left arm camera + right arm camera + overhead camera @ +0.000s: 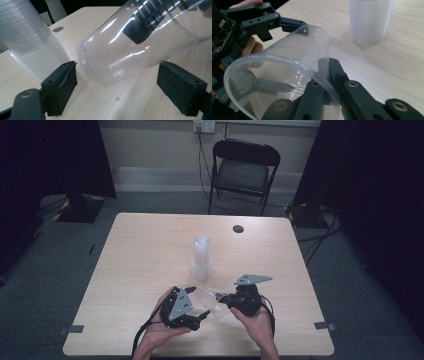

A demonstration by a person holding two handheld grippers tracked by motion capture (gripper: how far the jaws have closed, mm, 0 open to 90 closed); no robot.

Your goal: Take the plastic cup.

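A clear plastic cup point(209, 301) is held on its side just above the near part of the table point(140, 250), between the two grippers. In the right gripper view the cup point(284, 72) is seen from its open rim, which lies toward seven o'clock, while its closed base points toward one o'clock. The wall of the cup near the rim is pinched by the right gripper point(226, 301), whose jaws are clamped together on the thin plastic, one inside the cup and one outside.

In the left gripper view the base end of the cup point(120, 55) is seen lying between the two pads point(60, 85), which stand wide apart; neither pad is seen to touch the cup. The left gripper point(200, 317) is held at about eight o'clock from the cup in the high view, the right gripper at about three o'clock.

A stack of clear cups point(201, 259) is set upright, mouth down, on the table at twelve o'clock from the held cup, a little apart from it. A dark round hole point(238, 228) is seen in the tabletop farther off, toward one o'clock. Beyond the far edge of the table, a black folding chair point(243, 172) is placed against the wall.
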